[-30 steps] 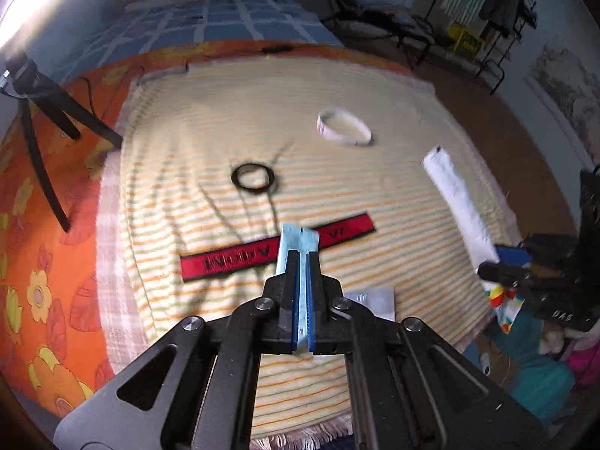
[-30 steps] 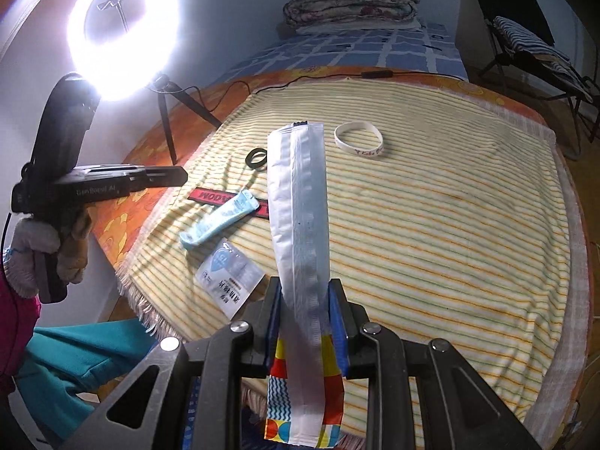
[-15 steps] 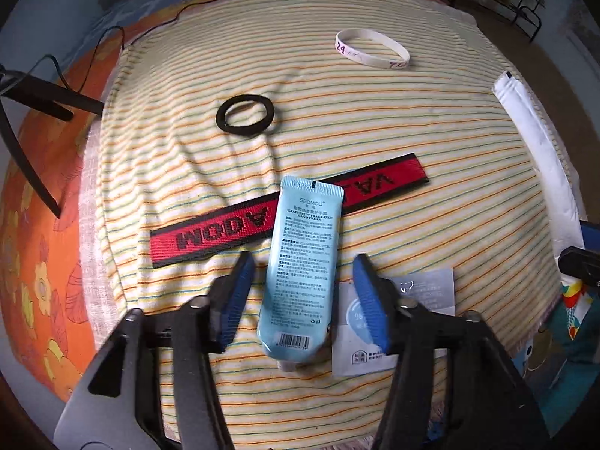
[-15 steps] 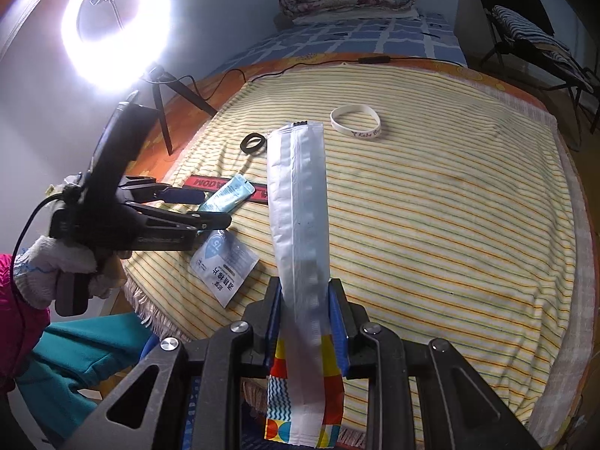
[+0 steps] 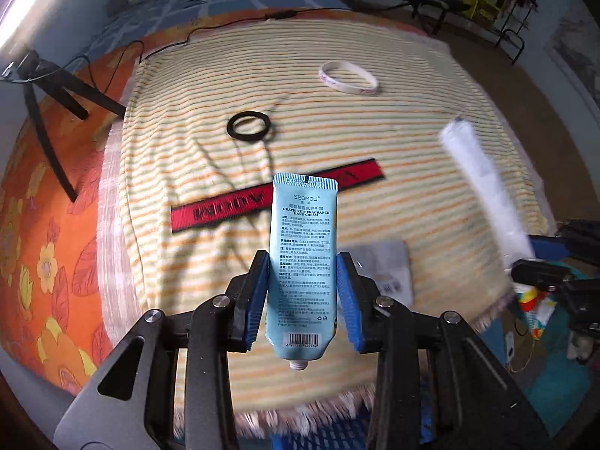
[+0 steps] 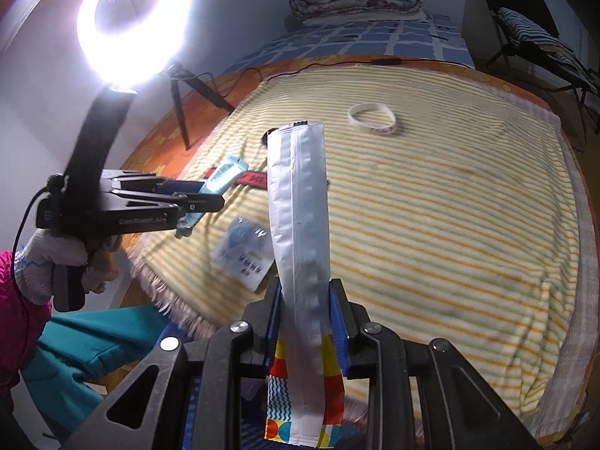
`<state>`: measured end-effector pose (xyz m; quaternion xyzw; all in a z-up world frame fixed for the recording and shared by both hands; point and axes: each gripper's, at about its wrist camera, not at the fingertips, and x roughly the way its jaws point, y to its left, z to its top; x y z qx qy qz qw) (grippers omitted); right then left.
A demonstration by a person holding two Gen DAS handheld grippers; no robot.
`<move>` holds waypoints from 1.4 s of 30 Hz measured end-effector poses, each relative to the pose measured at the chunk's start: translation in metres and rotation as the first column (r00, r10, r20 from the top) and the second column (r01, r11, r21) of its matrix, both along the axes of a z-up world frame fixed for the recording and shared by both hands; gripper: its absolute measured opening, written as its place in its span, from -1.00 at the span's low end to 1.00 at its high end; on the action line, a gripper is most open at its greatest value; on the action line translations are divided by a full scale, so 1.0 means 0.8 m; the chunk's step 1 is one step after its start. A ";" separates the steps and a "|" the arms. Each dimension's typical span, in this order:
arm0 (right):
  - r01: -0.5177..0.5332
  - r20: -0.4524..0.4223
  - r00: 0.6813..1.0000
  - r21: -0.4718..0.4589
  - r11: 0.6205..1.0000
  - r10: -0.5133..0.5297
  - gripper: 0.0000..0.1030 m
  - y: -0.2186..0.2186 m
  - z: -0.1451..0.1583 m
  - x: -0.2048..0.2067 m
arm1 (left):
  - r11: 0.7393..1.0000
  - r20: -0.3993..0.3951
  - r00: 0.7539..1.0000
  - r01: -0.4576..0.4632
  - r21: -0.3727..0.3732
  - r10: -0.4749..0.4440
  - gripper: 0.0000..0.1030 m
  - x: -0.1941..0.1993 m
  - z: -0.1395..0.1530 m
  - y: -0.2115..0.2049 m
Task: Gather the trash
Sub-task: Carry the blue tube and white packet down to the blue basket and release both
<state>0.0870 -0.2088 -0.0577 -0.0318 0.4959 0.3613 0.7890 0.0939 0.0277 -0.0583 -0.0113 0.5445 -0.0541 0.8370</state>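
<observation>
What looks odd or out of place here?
The hand cream tube, between the left tool's closing jaws, shows a bare white nozzle with no cap on it. Nothing looks spilled; the striped blanket is only creased near the black ring.

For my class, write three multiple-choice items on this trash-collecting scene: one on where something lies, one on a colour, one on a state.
1. Where does the black ring lie?
A. On the striped blanket, beyond the red strap
B. Inside the white wristband
C. On the floor

2. What colour is the hand cream tube?
A. Red
B. Light blue
C. Black

3. What sits between the pads of the right gripper?
A. Nothing
B. The white wristband
C. A long white packet

Answers:
1. A: the ring rests on the blanket past the strap, apart from the white wristband.
2. B: the tube between the closing jaws of the left gripper is light blue.
3. C: the pads clamp the packet, which stands up from them.
</observation>
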 end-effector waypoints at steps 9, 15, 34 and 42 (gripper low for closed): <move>-0.061 -0.026 0.998 0.013 0.998 0.061 -0.50 0.002 -0.003 -0.063 | 0.998 0.015 0.998 0.060 -0.014 -0.060 -0.30 -0.092 0.020 -0.035; -0.114 -0.055 0.992 0.006 0.993 0.114 -0.48 0.000 -0.004 -0.104 | 0.996 -0.020 0.997 0.067 -0.052 -0.068 -0.30 -0.146 0.007 -0.040; -0.196 -0.217 0.959 -0.046 0.979 0.182 -0.44 0.009 -0.076 -0.172 | 0.994 -0.157 0.981 0.104 -0.044 -0.109 -0.29 -0.215 -0.060 -0.056; -0.183 -0.263 0.951 -0.060 0.981 0.161 -0.34 0.014 -0.098 -0.169 | 0.994 -0.183 0.977 0.105 -0.028 -0.108 -0.29 -0.217 -0.074 -0.058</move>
